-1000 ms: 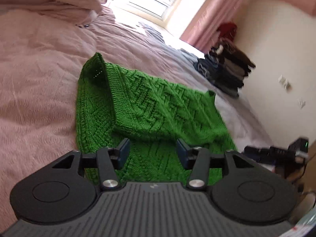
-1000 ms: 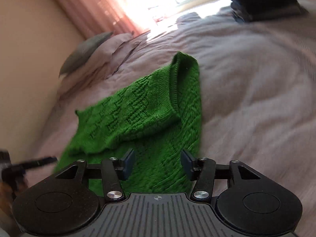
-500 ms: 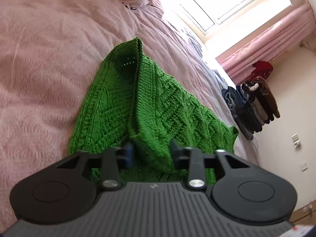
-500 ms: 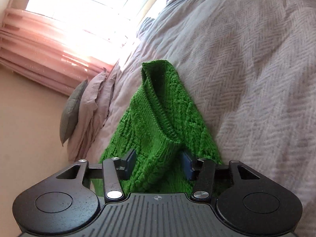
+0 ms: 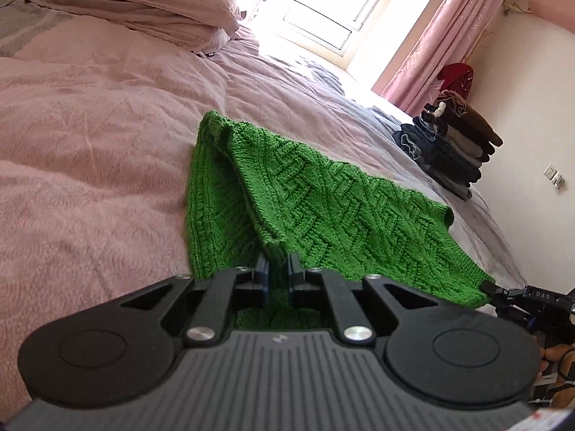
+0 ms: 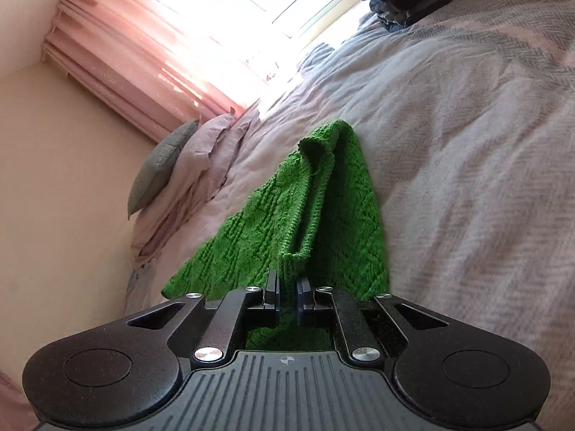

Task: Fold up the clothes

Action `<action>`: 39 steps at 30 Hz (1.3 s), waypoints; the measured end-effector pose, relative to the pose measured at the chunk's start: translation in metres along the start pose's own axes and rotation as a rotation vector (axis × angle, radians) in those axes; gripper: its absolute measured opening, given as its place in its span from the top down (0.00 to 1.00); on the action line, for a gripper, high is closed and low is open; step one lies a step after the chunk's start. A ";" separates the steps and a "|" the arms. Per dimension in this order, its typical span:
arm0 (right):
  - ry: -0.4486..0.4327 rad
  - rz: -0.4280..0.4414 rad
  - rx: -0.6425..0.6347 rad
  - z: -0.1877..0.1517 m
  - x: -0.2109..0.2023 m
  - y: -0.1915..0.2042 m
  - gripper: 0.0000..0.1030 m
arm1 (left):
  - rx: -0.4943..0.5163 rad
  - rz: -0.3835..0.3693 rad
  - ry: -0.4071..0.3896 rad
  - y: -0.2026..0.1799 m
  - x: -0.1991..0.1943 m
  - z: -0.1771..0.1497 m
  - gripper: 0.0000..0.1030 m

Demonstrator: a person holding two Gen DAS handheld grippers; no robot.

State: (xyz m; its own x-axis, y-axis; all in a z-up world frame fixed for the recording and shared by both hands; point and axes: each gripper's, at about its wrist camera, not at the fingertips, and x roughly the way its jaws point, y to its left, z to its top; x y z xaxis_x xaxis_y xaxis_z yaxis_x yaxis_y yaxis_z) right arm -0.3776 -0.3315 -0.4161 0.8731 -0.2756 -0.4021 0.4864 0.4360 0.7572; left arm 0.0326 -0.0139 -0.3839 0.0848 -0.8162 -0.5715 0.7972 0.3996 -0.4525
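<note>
The sweater (image 5: 323, 197) lies on the bed (image 5: 90, 143), pillows (image 5: 143, 3) behind, clothes stack (image 5: 452, 147) to its right

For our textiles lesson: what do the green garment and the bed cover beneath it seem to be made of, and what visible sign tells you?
Green garment: chunky knitted yarn, perhaps wool or acrylic; matte, with raised basket-weave ribs and visible stitches.
Bed cover: soft woven cloth, probably cotton; matte pink, with a faint zigzag texture and creases.

Wide bare pink quilted bedspread (image 5: 90, 136) lies open left of the green knitted garment (image 5: 323, 194); a stack of folded dark clothes (image 5: 449, 151) blocks the far right edge, crumpled pink pillows (image 5: 143, 3) the head.
</note>
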 end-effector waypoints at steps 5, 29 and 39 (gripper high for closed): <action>-0.010 -0.002 -0.001 -0.008 -0.010 -0.001 0.96 | 0.027 -0.004 -0.014 -0.006 -0.013 -0.003 0.94; -0.003 -0.385 -0.566 0.009 -0.003 0.073 0.65 | 0.220 0.205 -0.061 -0.018 -0.026 0.040 0.84; 0.008 -0.339 -0.840 0.030 0.151 0.120 0.64 | 0.476 0.162 -0.026 -0.090 0.125 0.077 0.80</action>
State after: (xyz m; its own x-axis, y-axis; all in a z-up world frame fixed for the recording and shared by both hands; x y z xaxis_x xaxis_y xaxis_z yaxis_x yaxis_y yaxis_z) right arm -0.1886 -0.3458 -0.3704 0.6772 -0.4990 -0.5408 0.5791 0.8148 -0.0267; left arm 0.0175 -0.1837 -0.3622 0.2398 -0.7718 -0.5889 0.9564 0.2919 0.0068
